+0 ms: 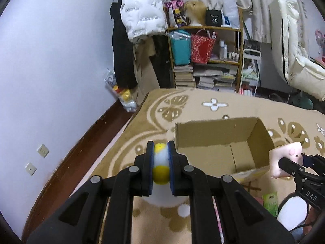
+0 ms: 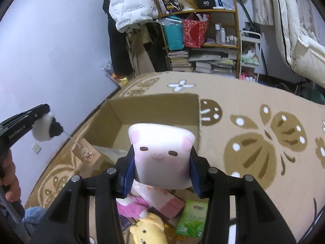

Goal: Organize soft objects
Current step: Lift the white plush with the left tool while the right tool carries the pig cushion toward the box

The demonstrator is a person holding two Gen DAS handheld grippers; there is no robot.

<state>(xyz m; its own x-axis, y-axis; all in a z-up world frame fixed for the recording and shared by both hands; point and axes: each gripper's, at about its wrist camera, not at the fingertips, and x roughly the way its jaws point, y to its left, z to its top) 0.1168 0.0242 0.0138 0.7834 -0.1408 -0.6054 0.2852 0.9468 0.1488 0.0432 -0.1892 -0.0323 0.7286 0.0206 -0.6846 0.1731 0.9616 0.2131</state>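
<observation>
My left gripper [image 1: 160, 152] is shut on a white and yellow plush toy [image 1: 160, 171], held above the rug left of the open cardboard box [image 1: 211, 142]. In the right wrist view the same toy shows white and black fur [image 2: 47, 129] with a paper tag [image 2: 86, 153] hanging from it. My right gripper [image 2: 161, 166] is shut on a pink and white square plush with a face [image 2: 160, 152], held over the near edge of the box [image 2: 154, 109]. That plush also shows in the left wrist view [image 1: 284, 160].
Below the right gripper lie a yellow bear plush [image 2: 148, 231], a pink and white plush [image 2: 142, 201] and a green tissue pack [image 2: 193, 219]. The box stands on a beige flowered rug [image 2: 254, 142]. A cluttered shelf [image 1: 205, 46] stands at the far wall.
</observation>
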